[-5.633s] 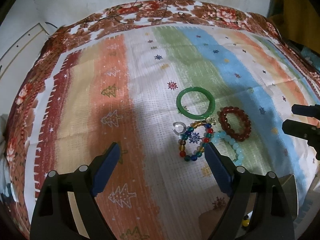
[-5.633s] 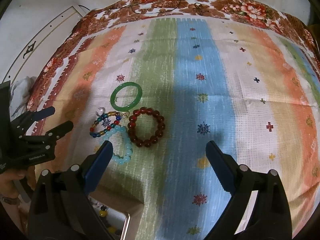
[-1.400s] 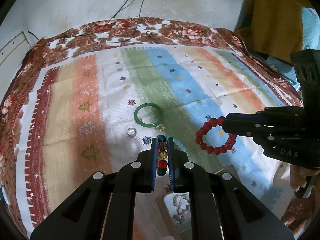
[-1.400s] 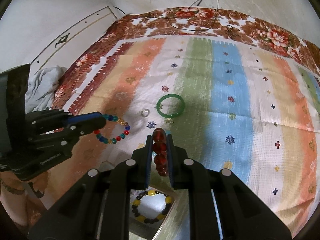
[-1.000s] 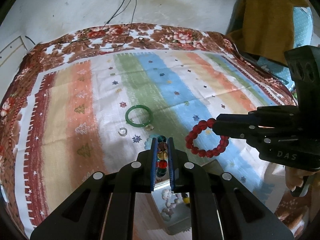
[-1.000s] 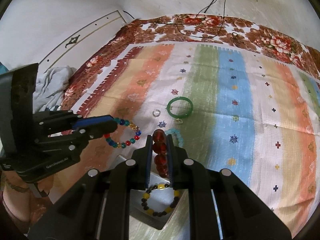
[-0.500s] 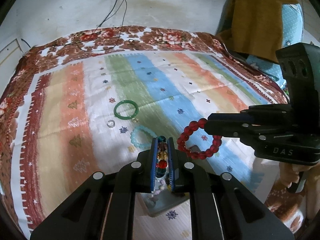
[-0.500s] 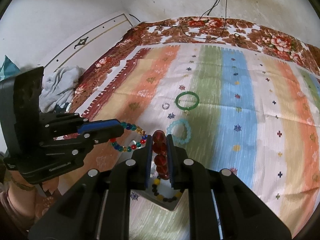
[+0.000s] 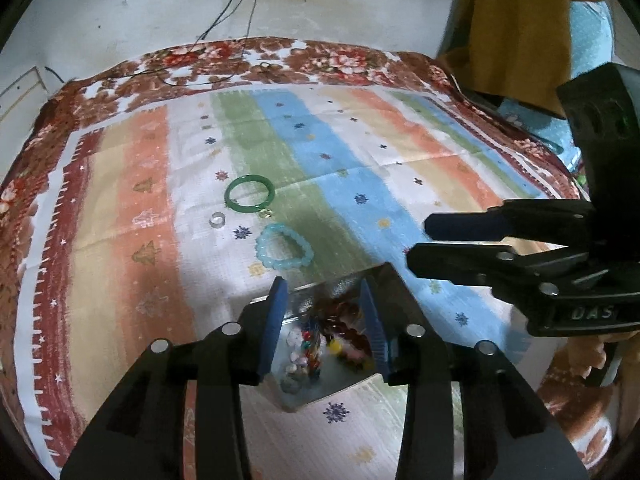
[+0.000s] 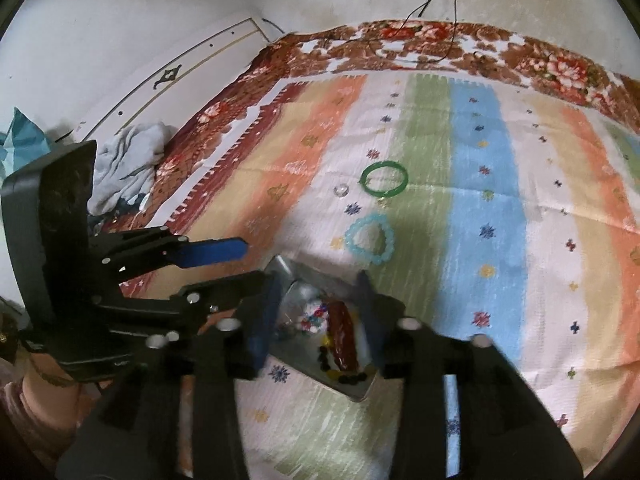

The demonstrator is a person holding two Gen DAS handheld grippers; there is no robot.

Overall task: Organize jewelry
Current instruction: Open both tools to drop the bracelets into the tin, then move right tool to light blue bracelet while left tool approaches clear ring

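A shiny metal box (image 9: 384, 276) (image 10: 288, 270) lies on the striped cloth and holds several bead bracelets, among them the dark red one (image 10: 342, 334) (image 9: 344, 320) and the multicoloured one (image 9: 310, 346). My left gripper (image 9: 324, 320) is open and empty above the box; it also shows in the right wrist view (image 10: 248, 264). My right gripper (image 10: 316, 312) is open and empty above the box; it also shows in the left wrist view (image 9: 416, 244). A green bangle (image 9: 250, 193) (image 10: 385, 179), a light blue bead bracelet (image 9: 284, 247) (image 10: 370, 239) and a small clear ring (image 9: 217, 220) (image 10: 341, 189) lie on the cloth beyond the box.
The striped cloth (image 9: 360, 184) has a floral border. Cables (image 9: 224, 20) run from a wall socket onto its far edge. A grey cloth heap (image 10: 128, 160) lies left of the bed. Yellow and blue fabric (image 9: 520, 28) hangs at the far right.
Both grippers have opened. The multicoloured bracelet and the dark red bracelet have left the jaws and now lie in the metal box below.
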